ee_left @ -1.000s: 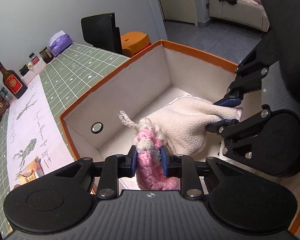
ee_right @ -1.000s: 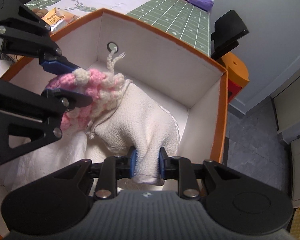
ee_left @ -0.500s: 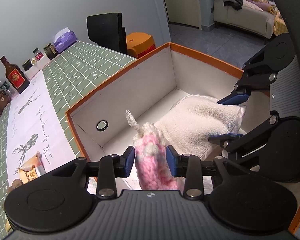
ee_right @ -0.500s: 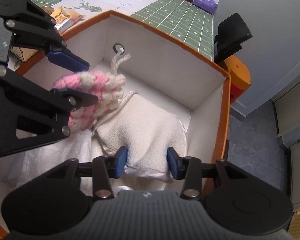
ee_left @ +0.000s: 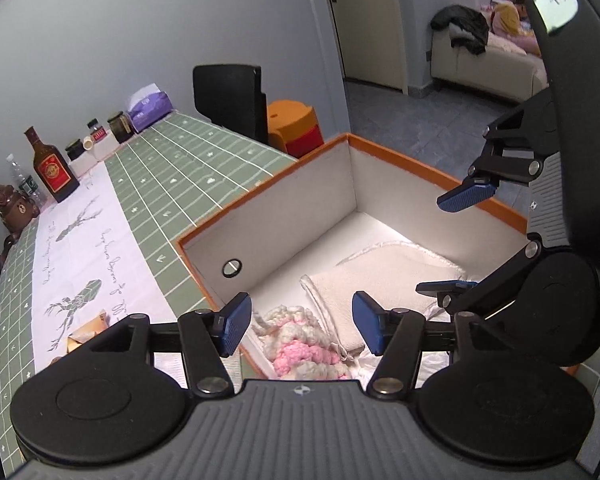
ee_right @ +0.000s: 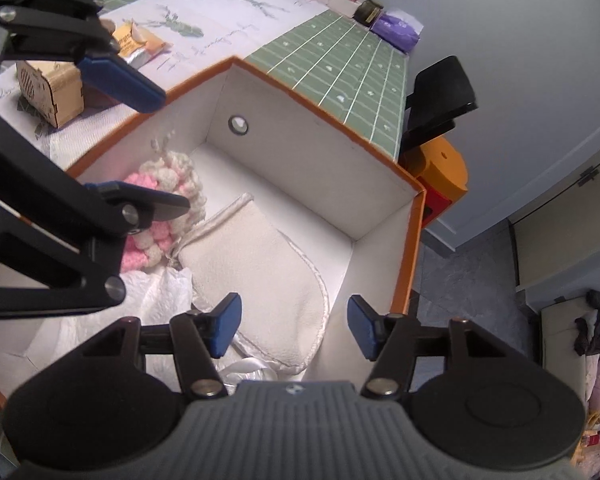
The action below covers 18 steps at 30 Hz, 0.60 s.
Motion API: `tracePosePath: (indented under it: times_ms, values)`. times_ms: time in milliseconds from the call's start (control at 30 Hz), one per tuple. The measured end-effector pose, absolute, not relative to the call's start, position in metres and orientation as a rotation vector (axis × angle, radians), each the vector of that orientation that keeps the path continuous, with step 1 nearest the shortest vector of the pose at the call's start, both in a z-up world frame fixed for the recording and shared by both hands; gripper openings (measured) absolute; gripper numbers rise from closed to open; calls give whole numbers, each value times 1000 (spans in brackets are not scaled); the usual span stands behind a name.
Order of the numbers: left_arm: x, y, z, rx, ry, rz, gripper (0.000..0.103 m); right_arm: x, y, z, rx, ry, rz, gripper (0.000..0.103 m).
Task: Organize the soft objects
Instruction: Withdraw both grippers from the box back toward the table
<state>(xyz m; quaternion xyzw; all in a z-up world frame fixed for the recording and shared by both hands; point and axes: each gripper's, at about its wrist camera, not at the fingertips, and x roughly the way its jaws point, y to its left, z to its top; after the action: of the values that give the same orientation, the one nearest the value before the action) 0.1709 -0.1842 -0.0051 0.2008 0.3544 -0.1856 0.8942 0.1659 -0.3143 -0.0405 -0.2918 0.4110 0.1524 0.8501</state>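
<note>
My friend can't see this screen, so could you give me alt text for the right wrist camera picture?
Inside an orange-rimmed white box lie a cream cloth pouch and a pink-and-white knitted piece beside it. The right gripper hangs above the pouch, its jaws opening and nothing between them. The left gripper is opening over the knit.

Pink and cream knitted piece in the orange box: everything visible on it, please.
The pink and cream knitted piece is chunky bobbled yarn in pink and cream bands, with a frayed cream cord at one end. It lies slumped in the white-lined orange box, against a near wall, touching the cream towel and crumpled white paper. Nothing grips it.
</note>
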Motion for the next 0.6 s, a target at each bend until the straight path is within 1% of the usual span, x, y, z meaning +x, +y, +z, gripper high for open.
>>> tracePosePath:
  times_ms: [200, 367, 467, 600]
  values:
    - [151, -148, 17, 305, 639, -324, 68, 143, -304, -17, -523, 766, 271, 58]
    - [130, -114, 31, 221, 555, -266, 68, 117, -285, 0, -392, 657, 304, 60]
    - [120, -92, 35, 172, 517, -233, 68, 103, -269, 6, -325, 600, 355, 61]
    - [113, -63, 31, 121, 491, -146, 68, 92, -246, 3, -272, 573, 396, 61]
